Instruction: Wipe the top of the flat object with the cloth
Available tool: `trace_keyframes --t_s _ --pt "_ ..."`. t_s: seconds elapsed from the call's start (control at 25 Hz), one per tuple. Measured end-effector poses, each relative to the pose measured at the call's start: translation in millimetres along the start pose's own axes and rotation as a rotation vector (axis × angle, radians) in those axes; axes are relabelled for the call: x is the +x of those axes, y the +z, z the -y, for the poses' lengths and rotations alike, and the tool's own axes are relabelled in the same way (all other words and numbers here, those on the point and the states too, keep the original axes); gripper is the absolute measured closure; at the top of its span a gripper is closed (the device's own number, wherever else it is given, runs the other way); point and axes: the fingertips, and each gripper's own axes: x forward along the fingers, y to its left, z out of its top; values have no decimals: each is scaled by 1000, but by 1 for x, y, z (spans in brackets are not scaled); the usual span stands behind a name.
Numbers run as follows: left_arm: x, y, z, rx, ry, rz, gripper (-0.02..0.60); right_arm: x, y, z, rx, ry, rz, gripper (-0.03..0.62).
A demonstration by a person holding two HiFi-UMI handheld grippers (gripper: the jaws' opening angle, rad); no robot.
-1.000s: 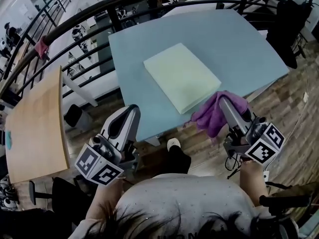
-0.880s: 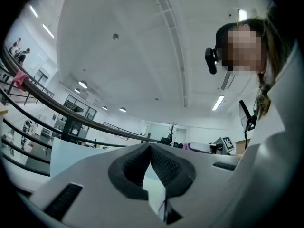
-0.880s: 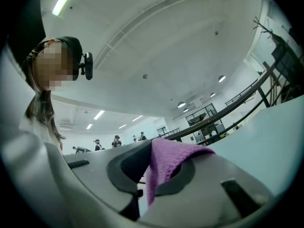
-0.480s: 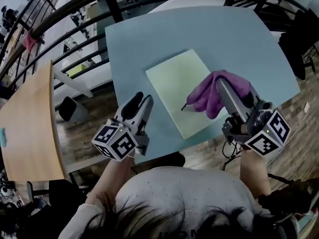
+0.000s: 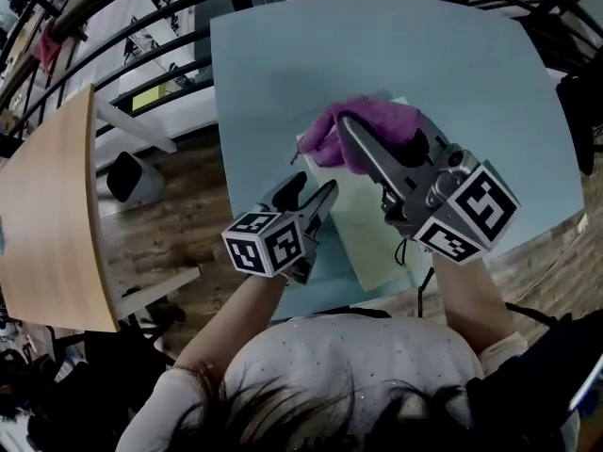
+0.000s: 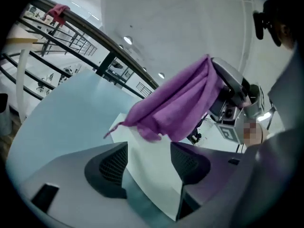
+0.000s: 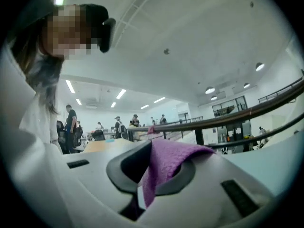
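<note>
The purple cloth [image 5: 369, 122] is clamped in the right gripper [image 5: 345, 128] over the far end of the pale pad [image 5: 363, 238] on the table [image 5: 283, 64], while the left gripper [image 5: 317, 196], its jaws just opened, is held over the pad's left edge with nothing pinched.

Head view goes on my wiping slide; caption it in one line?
Right gripper, jaws shut on the purple cloth, holds it over the pale flat pad on the blue table.

Cloth [image 5: 367, 125]: purple, soft fuzzy fabric. Flat object [image 5: 363, 243]: pale, matt, smooth. Table [image 5: 283, 64]: matt blue-grey. Side desk [image 5: 47, 205]: wood grain.
</note>
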Motion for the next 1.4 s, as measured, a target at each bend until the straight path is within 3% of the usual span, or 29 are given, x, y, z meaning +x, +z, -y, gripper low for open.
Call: trace_keyframes --t_s 0.12,0.24,0.32,0.6,0.76,1.08,1.4 --pt "11 -11 -13 -34 23 -22 366 29 -81 18 26 -41 -228 576" --pt "14 -13 -24 -65 26 -25 368 45 -155 34 33 -110 -488 577" --pt "15 -12 -23 -61 14 -18 371 47 -181 35 6 -119 -585 576" --pt "19 -11 -19 -35 -24 -36 402 57 -197 20 -43 -13 -593 574" --pt "20 -13 -21 -34 -21 -39 399 56 -201 21 -86 -40 -603 574" --pt "18 -17 -21 56 29 -6 405 45 -207 33 -221 -87 -663 577" --pt "18 -10 -21 66 49 17 405 -2 -197 98 -278 -231 -712 577"
